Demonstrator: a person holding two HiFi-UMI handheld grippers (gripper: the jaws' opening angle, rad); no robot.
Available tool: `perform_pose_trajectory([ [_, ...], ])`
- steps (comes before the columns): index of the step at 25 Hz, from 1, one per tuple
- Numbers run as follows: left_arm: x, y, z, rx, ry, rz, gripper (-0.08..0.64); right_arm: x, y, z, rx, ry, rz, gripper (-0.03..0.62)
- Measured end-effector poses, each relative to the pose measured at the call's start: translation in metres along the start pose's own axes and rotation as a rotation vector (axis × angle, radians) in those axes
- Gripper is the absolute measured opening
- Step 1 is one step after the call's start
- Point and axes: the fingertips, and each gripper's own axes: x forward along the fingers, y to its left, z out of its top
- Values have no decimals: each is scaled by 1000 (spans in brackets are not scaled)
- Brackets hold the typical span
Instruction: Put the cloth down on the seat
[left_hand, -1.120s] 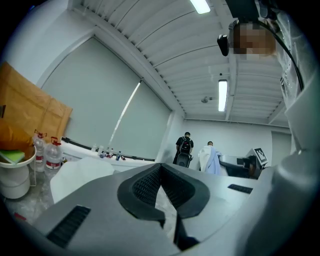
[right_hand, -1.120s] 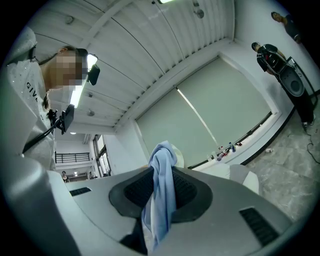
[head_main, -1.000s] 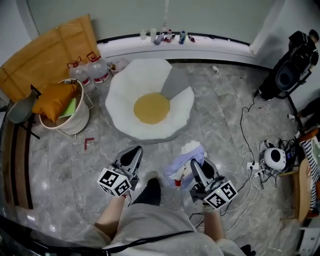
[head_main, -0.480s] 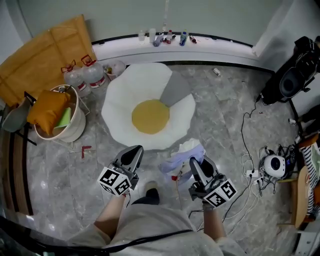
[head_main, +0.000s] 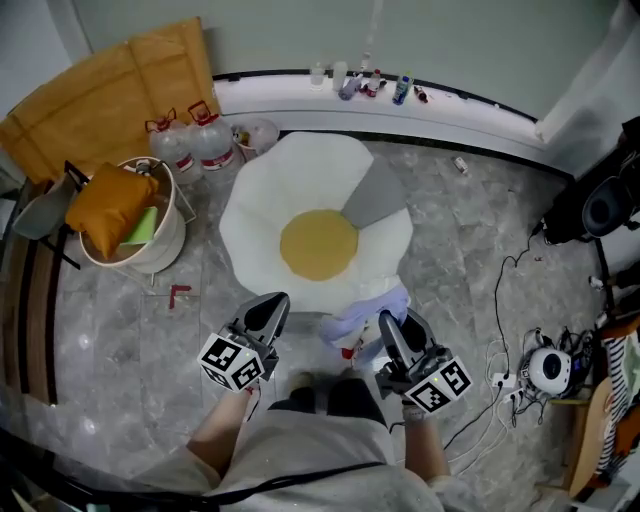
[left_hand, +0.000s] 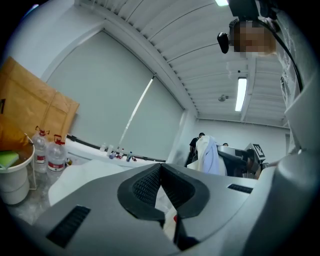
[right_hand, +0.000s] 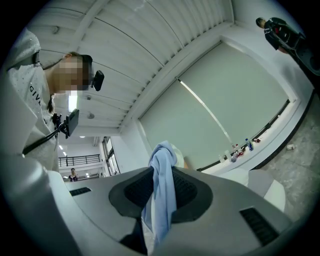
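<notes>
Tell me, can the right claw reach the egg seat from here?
Probably yes. The right claw, shut on the cloth, points at the seat just ahead, with nothing standing between them.

I see a white bucket (head_main: 160, 248) holding an orange cushion (head_main: 108, 200) and something green (head_main: 143, 226). Just beyond the bucket stand two water jugs (head_main: 213, 150), and brown cardboard (head_main: 100, 95) leans behind it. A small red piece (head_main: 178, 292) lies on the floor near the bucket. Far to its right are a black speaker (head_main: 600, 205) and cables (head_main: 500, 300).
</notes>
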Motion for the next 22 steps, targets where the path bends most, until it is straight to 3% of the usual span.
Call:
perform_pose_trajectory([
  [11,43,56,21,-9,-56,216,14,77,-58,11,66,117,226,94],
  [22,122,90,40,1,-109,333,14,146,-137,35,88,189,360,94],
])
